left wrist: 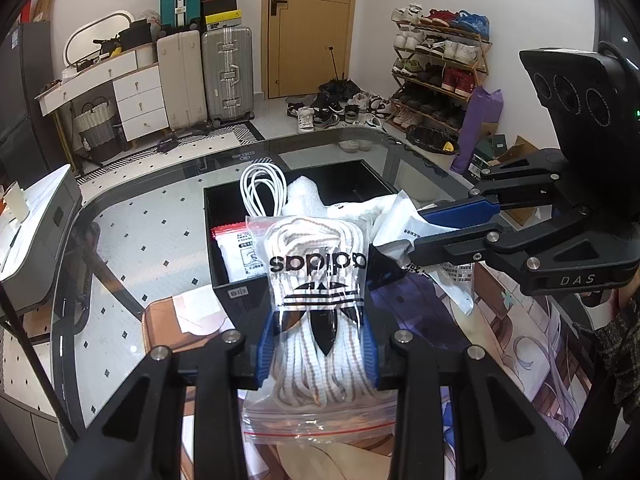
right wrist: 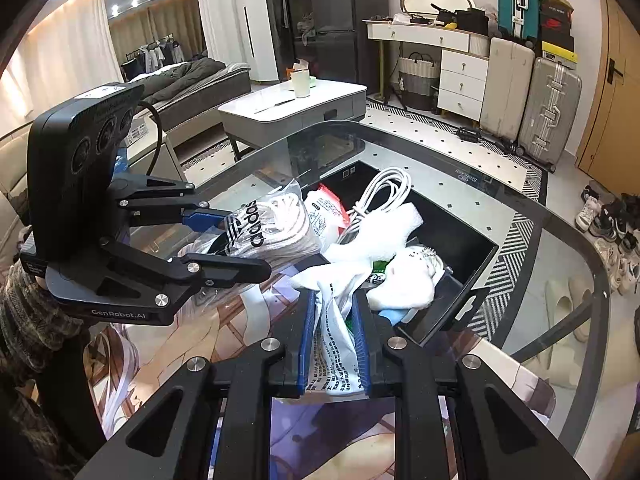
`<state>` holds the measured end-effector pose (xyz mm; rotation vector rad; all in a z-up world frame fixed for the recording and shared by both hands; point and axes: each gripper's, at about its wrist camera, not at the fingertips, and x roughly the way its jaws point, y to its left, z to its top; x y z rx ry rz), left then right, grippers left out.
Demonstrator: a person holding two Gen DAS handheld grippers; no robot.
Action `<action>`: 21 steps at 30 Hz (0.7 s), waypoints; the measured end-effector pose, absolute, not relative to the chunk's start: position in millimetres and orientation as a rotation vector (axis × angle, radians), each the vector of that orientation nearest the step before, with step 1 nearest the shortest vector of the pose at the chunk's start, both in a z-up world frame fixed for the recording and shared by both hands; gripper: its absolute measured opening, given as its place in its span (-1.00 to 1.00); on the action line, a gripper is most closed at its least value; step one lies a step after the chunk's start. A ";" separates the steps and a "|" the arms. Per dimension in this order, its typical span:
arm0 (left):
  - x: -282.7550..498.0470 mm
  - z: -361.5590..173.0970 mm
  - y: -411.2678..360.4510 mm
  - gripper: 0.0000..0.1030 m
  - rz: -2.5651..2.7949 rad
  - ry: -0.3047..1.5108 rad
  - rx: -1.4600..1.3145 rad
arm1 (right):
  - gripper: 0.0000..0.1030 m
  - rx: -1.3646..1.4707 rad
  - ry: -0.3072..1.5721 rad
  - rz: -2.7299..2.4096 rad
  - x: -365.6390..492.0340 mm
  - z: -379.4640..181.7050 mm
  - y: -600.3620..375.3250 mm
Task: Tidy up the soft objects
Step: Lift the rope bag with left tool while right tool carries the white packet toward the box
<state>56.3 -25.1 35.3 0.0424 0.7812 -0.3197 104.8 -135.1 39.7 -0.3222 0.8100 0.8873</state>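
While our left gripper (left wrist: 316,356) clamps the bag of shoelaces (left wrist: 316,304) and our right gripper (right wrist: 333,344) pinches a printed white packet (right wrist: 334,356), we hold both above the black bin (right wrist: 452,236), likely so they drop beside the white cable (right wrist: 384,192).
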 end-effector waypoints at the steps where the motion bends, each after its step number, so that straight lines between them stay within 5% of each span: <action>1: 58.4 35.8 -24.4 -0.34 -0.316 0.779 0.038 | -0.65 -0.315 0.804 0.885 106.3 40.8 -135.9; 21: 82.0 45.5 -21.2 -0.34 -0.285 0.718 0.000 | -0.65 -0.189 0.754 0.830 138.5 52.3 -149.5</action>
